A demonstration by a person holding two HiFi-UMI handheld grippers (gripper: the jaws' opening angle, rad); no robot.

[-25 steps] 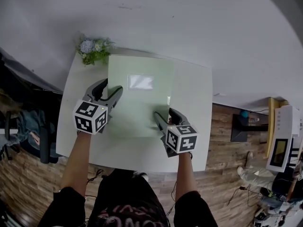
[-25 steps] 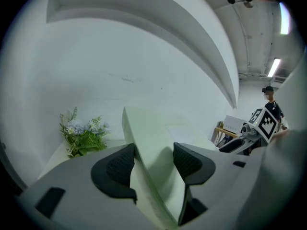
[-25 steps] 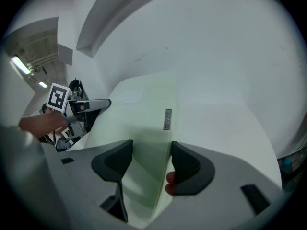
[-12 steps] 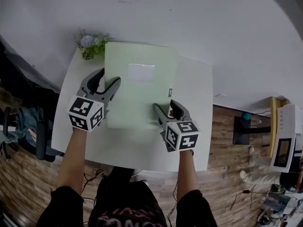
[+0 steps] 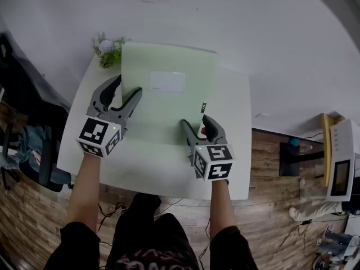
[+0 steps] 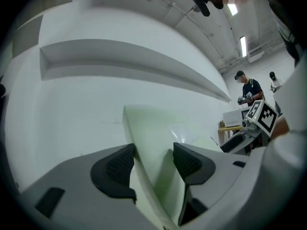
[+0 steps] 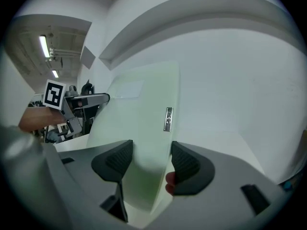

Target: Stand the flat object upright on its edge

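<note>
Left gripper (image 5: 129, 85): jaws part-way closed on the left long edge of the pale green folder (image 5: 169, 103). In the left gripper view, one ribbed pad lies against the folder's edge and the other against its face.

Right gripper (image 5: 194, 120): jaws closed to the folder's thickness on its right side, near the lower corner. In the right gripper view, the folder fills the gap between the pads.

The folder is tipped up steeply. Its lower edge is low over the middle of the bench (image 5: 233, 151), between my two grippers, and its upper edge reaches past the bench's far edge toward the white wall (image 5: 253, 27). I cannot tell whether the lower edge touches the bench.

Its face carries a white label (image 5: 167, 81) in the upper half. A small dark strip (image 5: 203, 107) sits by the right edge.

The folder is closed, and I cannot tell what is in it.

A small bunch of flowers (image 5: 107, 49) stands at the far left corner of the bench, just beside the folder's upper left corner. I cannot make out its pot.
</note>
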